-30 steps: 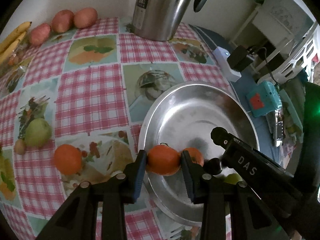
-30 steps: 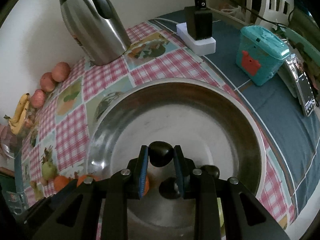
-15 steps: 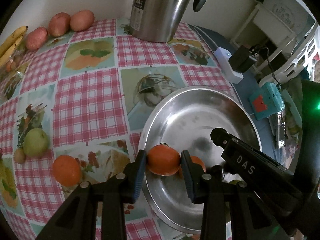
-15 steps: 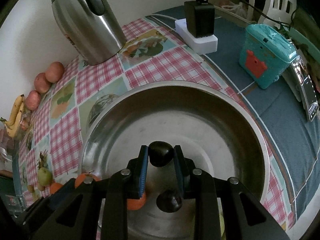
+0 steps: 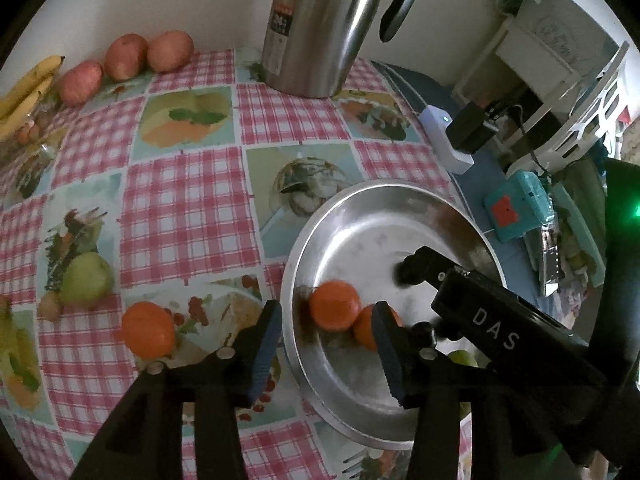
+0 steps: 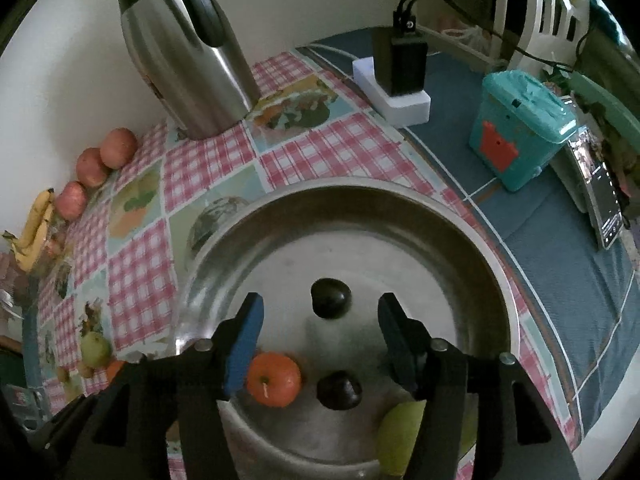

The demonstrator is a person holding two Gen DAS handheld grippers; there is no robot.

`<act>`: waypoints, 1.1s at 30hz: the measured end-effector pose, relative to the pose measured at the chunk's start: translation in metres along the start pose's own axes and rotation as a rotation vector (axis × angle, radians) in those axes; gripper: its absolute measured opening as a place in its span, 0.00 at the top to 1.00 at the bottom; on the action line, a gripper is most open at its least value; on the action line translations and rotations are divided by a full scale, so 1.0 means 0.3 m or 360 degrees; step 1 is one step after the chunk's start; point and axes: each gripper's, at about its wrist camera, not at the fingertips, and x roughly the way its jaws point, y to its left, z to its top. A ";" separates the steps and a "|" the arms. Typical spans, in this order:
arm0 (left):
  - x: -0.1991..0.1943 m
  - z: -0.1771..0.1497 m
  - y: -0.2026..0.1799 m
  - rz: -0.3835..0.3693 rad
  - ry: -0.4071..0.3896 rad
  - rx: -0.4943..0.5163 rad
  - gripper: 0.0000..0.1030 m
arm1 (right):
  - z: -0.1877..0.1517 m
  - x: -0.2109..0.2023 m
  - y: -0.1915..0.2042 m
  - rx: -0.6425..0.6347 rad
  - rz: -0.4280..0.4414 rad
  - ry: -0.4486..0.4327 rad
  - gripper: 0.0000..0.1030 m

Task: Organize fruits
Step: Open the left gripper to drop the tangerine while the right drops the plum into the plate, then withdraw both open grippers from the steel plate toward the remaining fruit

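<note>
A steel bowl (image 5: 294, 264) (image 6: 360, 194) sits on the checked tablecloth. My left gripper (image 5: 326, 344) hangs over the bowl's left rim with its jaws opening. A blurred orange (image 5: 334, 310) lies free in the bowl just past the pads, against a second orange (image 5: 366, 332). My right gripper (image 6: 320, 308) is over the bowl's middle, jaws also opening. A dark plum (image 6: 331, 298) rests on the bowl floor between its fingertips, untouched. Nearer in that view lie an orange (image 6: 274, 378), another dark fruit (image 6: 339, 390) and a green fruit (image 6: 400, 436). The right gripper's black body (image 5: 492, 320) crosses the left wrist view.
On the cloth lie an orange (image 5: 148, 328) and a green apple (image 5: 86, 278) left of the bowl. Three red apples (image 5: 126, 56) and bananas (image 5: 24, 88) sit at the far left, by a steel kettle (image 5: 320, 20). A teal box (image 6: 520, 132) and charger (image 6: 400, 72) stand to the right.
Both grippers have spread their jaws. The orange has left the left pads and sits in the bowl. The dark plum has dropped from the right pads onto the bowl floor.
</note>
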 end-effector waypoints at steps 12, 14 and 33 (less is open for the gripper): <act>-0.093 -0.030 0.177 0.0231 -0.0056 -0.0208 0.40 | -0.037 -0.053 0.039 -0.0047 -0.0004 0.0006 0.41; -0.112 -0.040 0.228 0.0312 -0.0060 -0.0264 0.39 | -0.046 -0.053 0.056 -0.0063 -0.0004 0.0026 0.41; -0.330 -0.092 0.583 0.0665 -0.0236 -0.0648 0.28 | -0.110 -0.076 0.380 -0.0259 0.0106 0.0096 0.41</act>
